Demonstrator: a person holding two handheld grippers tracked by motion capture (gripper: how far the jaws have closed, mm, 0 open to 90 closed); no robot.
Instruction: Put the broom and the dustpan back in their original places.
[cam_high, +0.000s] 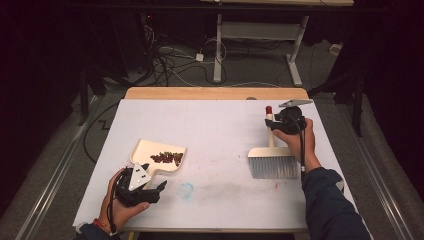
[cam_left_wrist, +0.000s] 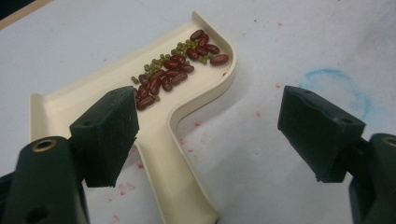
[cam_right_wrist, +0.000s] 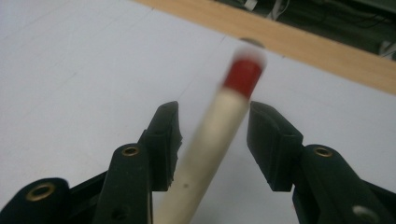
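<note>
The left gripper (cam_left_wrist: 205, 135) has its jaws wide apart. Nothing is pinched between them. The cream dustpan (cam_left_wrist: 154, 121) lies on the white table cover (cam_left_wrist: 303, 42), and its handle sticks out into the gap between the jaws. The handle sits close to one jaw, but the pads do not press on it. In the dustpan's flat part, far from the gripper, there is a little heap of red beans and small green beans (cam_left_wrist: 180, 65). A faint blue ring (cam_left_wrist: 336, 88) is drawn on the cover near the dustpan.

From the high view, the left gripper (cam_high: 159, 189) is just below the dustpan (cam_high: 157, 156), held in the person's left hand (cam_high: 122, 205).

The right gripper (cam_right_wrist: 212, 140) has its jaws partly apart. The brush handle (cam_right_wrist: 210, 149) stands between them. It is blurry, and I can see a gap on each side, so the pads do not squeeze it. The handle has a red tip (cam_right_wrist: 243, 77).

From the high view, the brush (cam_high: 272, 160) lies well to the right of the dustpan, with its grey bristles toward the person. The right gripper (cam_high: 274, 122) sits over the brush handle, far from the dustpan.
</note>
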